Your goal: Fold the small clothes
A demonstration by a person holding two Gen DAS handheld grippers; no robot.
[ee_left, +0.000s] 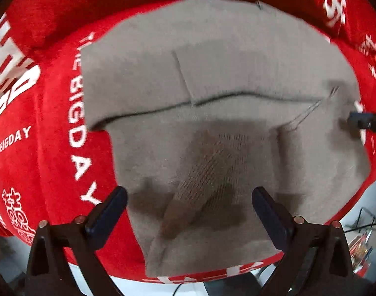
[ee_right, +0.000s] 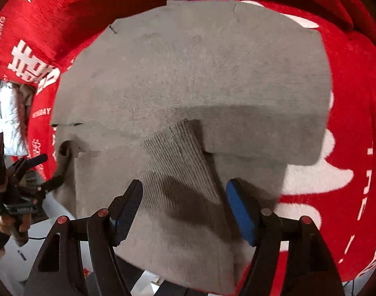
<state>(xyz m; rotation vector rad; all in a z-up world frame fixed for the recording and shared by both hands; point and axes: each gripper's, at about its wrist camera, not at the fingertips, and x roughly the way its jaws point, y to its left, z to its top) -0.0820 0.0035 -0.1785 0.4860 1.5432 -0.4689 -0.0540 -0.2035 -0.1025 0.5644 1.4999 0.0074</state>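
A grey knitted garment [ee_left: 212, 74] lies folded on a red blanket [ee_left: 40, 160] with white lettering. One layer is folded over across its middle, and a ribbed cuff [ee_left: 212, 172] lies on top near the front. My left gripper [ee_left: 190, 194] hovers open over that cuff, its pads clear of the cloth. In the right wrist view the garment [ee_right: 200, 74] fills the middle, and the ribbed cuff [ee_right: 175, 162] runs down between the spread pads of my right gripper [ee_right: 185, 187], which is open. The left gripper [ee_right: 48, 170] shows at the garment's left edge, held by a hand [ee_right: 3, 224].
The red blanket [ee_right: 348, 98] ends near the front, where white floor [ee_right: 40, 246] shows below it. A white, fur-trimmed garment [ee_right: 8, 118] lies off to the left. Cables and small clutter [ee_left: 367, 227] sit at the lower right of the left wrist view.
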